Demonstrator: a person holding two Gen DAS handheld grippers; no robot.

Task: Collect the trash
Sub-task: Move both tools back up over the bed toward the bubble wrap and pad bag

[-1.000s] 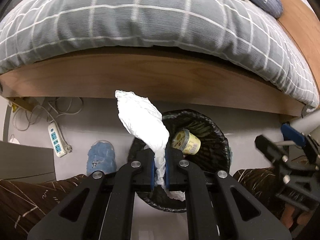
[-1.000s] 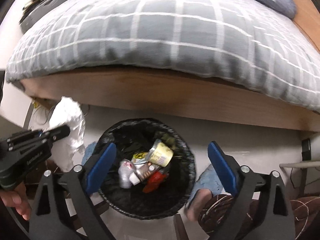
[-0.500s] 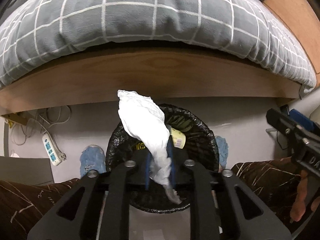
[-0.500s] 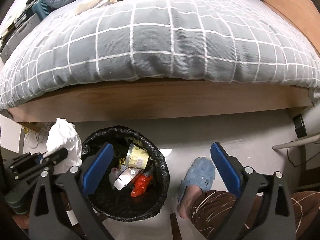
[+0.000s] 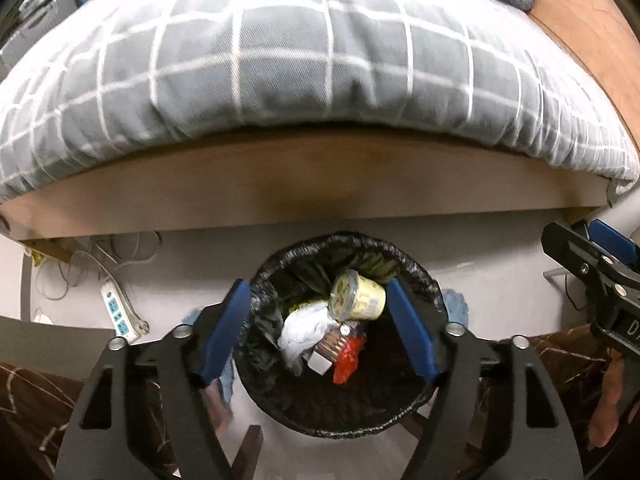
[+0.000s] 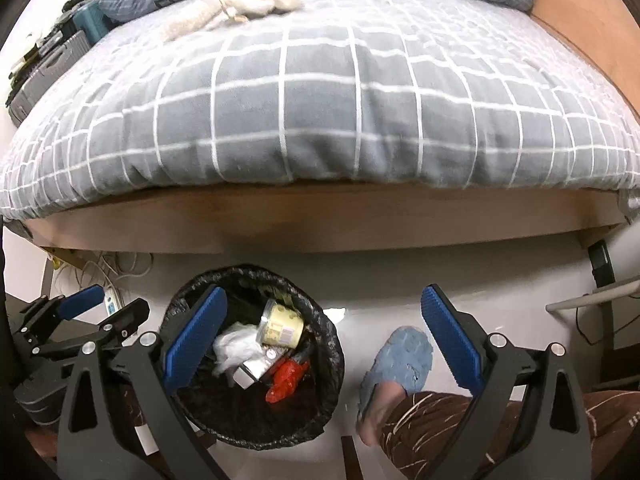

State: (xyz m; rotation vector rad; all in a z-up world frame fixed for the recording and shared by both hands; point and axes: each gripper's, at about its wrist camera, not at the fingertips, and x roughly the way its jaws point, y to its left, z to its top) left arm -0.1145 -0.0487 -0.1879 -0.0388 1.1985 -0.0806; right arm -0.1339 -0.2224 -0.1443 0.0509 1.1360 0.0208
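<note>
Both grippers open above the trash bin beside the bed.

The bed [image 5: 320,80], with a grey checked blanket, fills the view far ahead of both grippers. The black-lined trash bin [image 5: 344,416] stands on the floor directly under the left gripper [image 5: 322,330], whose jaws are spread wide and hold nothing. The right gripper [image 6: 320,338] is also wide open and empty; the bin [image 6: 256,424] is below its left finger, and a blue slipper [image 6: 404,356] on a foot lies between its fingers. Inside the bin, the crumpled white tissue [image 5: 306,330] lies just beside a yellow cup [image 5: 358,294], a small silver packet [image 5: 332,350] and a red wrapper [image 5: 348,362].
</note>
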